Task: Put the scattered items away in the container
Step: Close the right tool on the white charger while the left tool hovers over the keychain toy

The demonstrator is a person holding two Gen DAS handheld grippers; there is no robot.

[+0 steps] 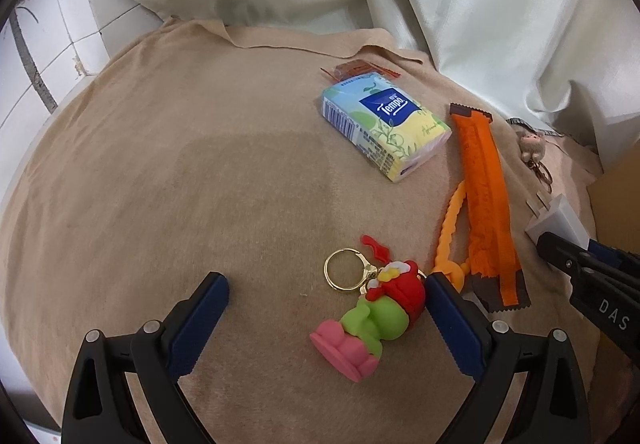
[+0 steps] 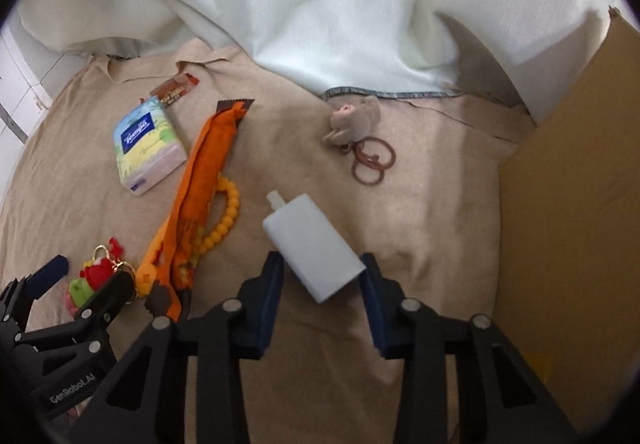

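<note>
Where curtain [image 2: 340,3] falls, tan cloth [image 1: 200,163].

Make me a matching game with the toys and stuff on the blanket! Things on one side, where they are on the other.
Things:
1. frog keychain
2. white charger
3. tissue pack
4. monkey charm

Places:
A. between the right tongs
B. near the curtain
C. between the left tongs
D. beside the orange wrapper

Pairs: 1-C, 2-A, 3-D, 4-B
</note>
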